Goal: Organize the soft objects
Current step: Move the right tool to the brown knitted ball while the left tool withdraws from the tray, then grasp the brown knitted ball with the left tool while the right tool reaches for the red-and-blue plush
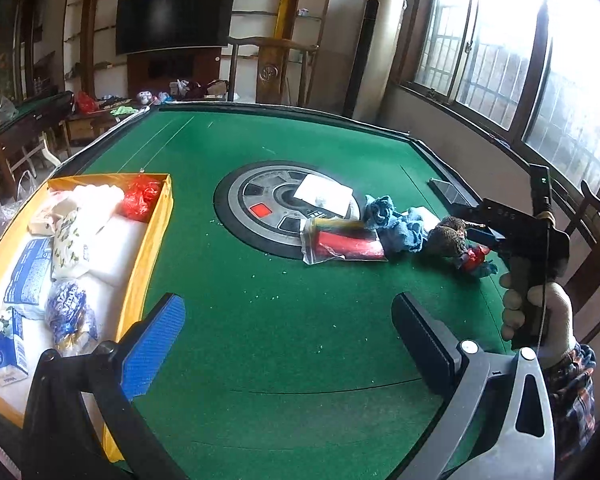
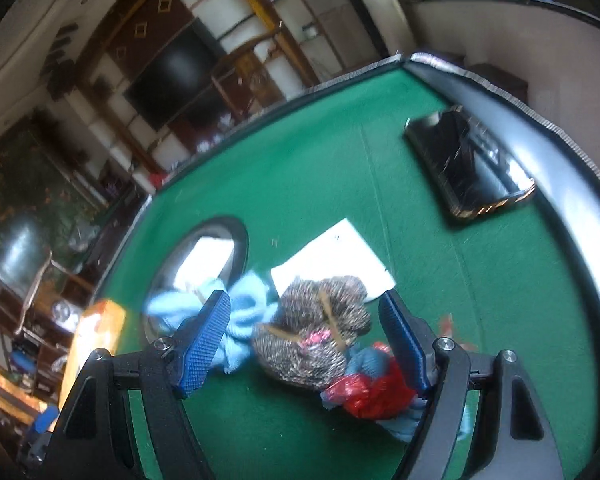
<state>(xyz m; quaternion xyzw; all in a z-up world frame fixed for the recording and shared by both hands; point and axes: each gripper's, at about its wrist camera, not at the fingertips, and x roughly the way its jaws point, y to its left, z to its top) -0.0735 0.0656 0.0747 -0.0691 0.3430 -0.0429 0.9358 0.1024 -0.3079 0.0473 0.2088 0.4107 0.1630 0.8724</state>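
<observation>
Right gripper [image 2: 304, 340] angled down over the green felt table [image 1: 260, 320], jaws apart, straddling a speckled brown knit bundle [image 2: 316, 336] — not touching it. Fluffy blue cloth [image 2: 244, 320] and crinkled red plastic [image 2: 372, 396] lay beside. Left gripper [image 1: 288, 332] hung empty, jaws wide, near the yellow box [image 1: 152, 240] of soft packs.

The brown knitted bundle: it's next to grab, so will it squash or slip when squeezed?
The brown knitted bundle looks soft, so it would probably squash. Its coarse knit should grip, not slip. Elastic bands around it likely hold it together.
</observation>
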